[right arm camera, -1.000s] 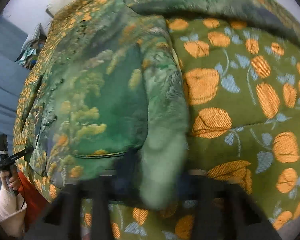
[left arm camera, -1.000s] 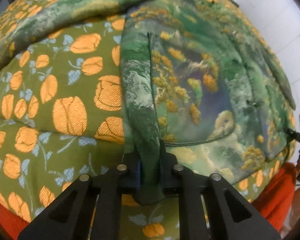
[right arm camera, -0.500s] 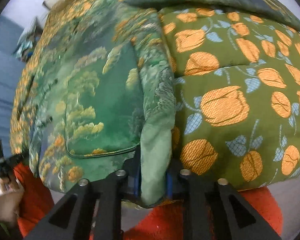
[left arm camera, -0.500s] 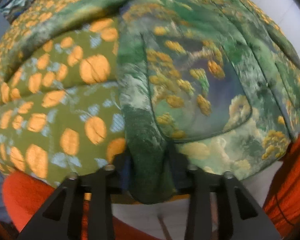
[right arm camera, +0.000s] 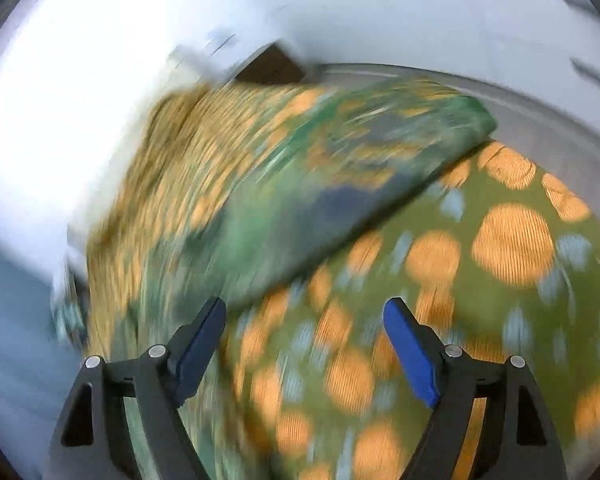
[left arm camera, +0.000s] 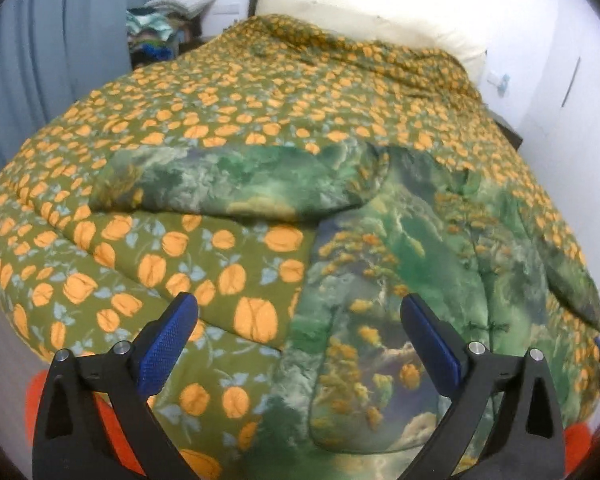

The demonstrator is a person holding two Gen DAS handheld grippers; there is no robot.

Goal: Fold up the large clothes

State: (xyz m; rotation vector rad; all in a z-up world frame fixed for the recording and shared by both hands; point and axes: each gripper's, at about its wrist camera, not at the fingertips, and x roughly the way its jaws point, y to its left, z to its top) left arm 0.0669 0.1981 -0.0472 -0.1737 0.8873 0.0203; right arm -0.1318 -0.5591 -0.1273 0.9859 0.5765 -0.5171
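**Both claws off the jacket now**

Both claws have let go since the earlier frames, where each one was pinching a folded green edge of the jacket; the jaws have just been opening and nothing sits between them now.

Our left claw (left arm camera: 299, 322) stands wide, blue pads (left arm camera: 166, 346) well apart, hanging above the jacket's front edge without touching it. Our right claw (right arm camera: 305, 326) is spread too, with only bedding showing in the gap, though that view is badly blurred so we can't make out much detail.

We see the green landscape-print jacket (left arm camera: 384, 264) lying flat at the near end of the bed, on top of the olive quilt with orange tulips (left arm camera: 260, 92). One sleeve (left arm camera: 236, 184) is folded across, running leftward over a turned-over panel of the jacket's tulip lining (left arm camera: 204, 264). In the right wrist view a green sleeve (right arm camera: 340, 184) lies diagonally over the tulip fabric.

Behind the bed there's a white pillow (left arm camera: 360, 24) against the wall and a pile of clothes (left arm camera: 160, 28) by the blue curtain (left arm camera: 60, 48). Something orange (left arm camera: 116, 432) peeks out below the bed's near edge.
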